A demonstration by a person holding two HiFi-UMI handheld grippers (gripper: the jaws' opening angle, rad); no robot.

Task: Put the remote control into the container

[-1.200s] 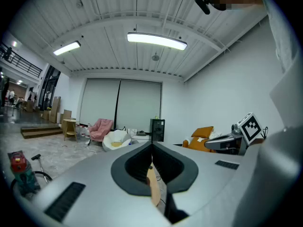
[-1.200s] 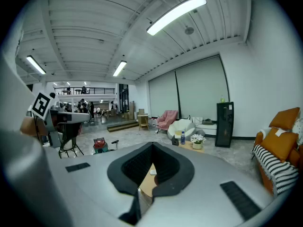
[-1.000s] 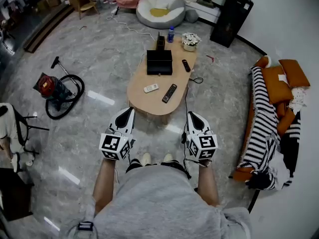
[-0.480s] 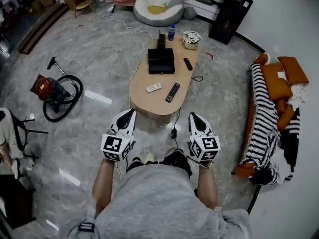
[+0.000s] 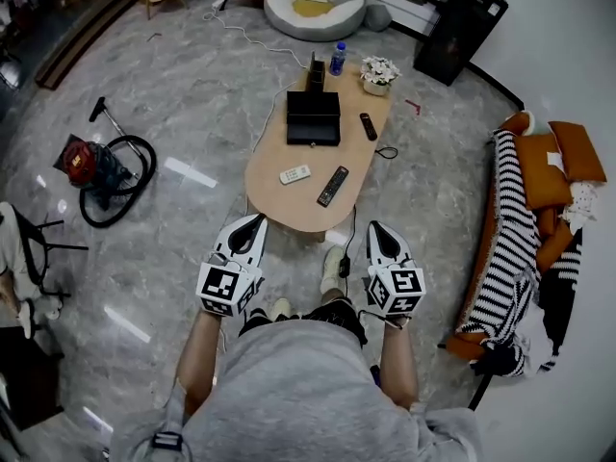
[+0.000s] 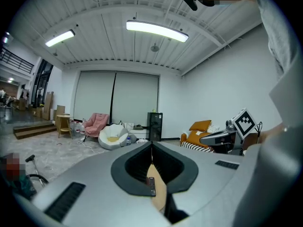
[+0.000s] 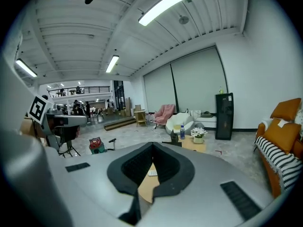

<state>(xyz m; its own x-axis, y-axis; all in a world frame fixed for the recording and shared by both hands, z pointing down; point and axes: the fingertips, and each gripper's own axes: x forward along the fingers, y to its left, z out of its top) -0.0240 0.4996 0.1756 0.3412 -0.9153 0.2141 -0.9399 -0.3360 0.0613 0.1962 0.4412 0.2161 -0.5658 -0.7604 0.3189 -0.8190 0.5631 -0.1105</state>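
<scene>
a pale oval wooden surface [image 5: 289,195] stands on a grey marble floor [image 5: 192,85]. at its far end a blue water bottle [image 5: 337,59] stands near a pot of white flowers [image 5: 379,72]. well apart to the left lies a red vacuum cleaner [image 5: 82,162] with its hose looped. beyond the surface sits a white beanbag [image 5: 313,3], and a black cabinet [image 5: 460,29] stands by the wall. at right a sofa [image 5: 539,162] carries orange cushions and a striped blanket [image 5: 510,229].

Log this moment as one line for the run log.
left tongs: shut, empty | right tongs: shut, empty | white remote, long black remote: on table, outside black container | pickup: not yet
</scene>
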